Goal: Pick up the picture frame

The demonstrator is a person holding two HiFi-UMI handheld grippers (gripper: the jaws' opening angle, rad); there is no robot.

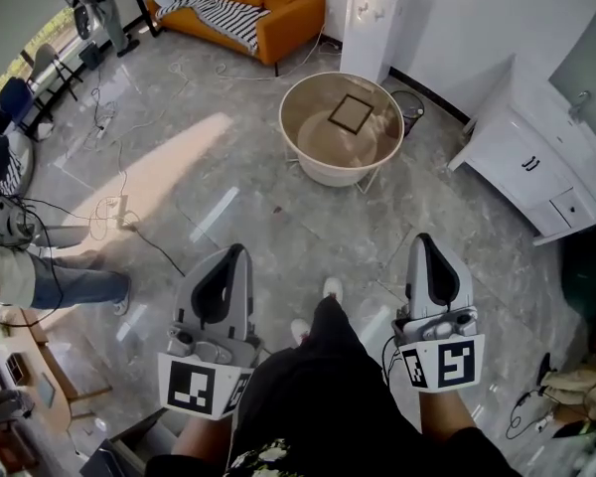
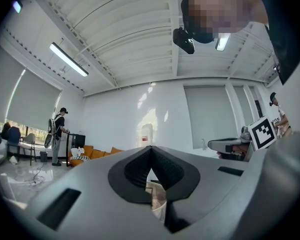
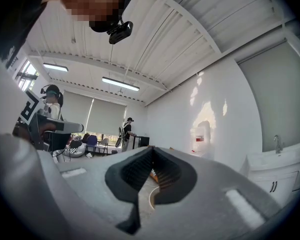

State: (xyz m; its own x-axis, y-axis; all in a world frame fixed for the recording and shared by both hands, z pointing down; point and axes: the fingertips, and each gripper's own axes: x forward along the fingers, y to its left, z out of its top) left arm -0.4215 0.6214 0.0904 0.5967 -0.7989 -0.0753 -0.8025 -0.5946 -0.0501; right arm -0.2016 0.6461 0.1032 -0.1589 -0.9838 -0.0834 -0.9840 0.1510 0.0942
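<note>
One dark square picture frame (image 1: 351, 113) lies flat near the middle of the round tan tabletop (image 1: 310, 117), away from its rim. Wide grey stone floor (image 1: 228, 177) lies open between that table and the two grippers. The left gripper (image 1: 235, 252) and the right gripper (image 1: 424, 239) are each pressed together, holding nothing.

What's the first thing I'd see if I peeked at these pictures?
Probably the big round table out on the floor, with a dark picture frame lying flat on it. Near the bottom, the left claw and right claw point toward it, both shut and empty. An orange sofa sits behind.
</note>
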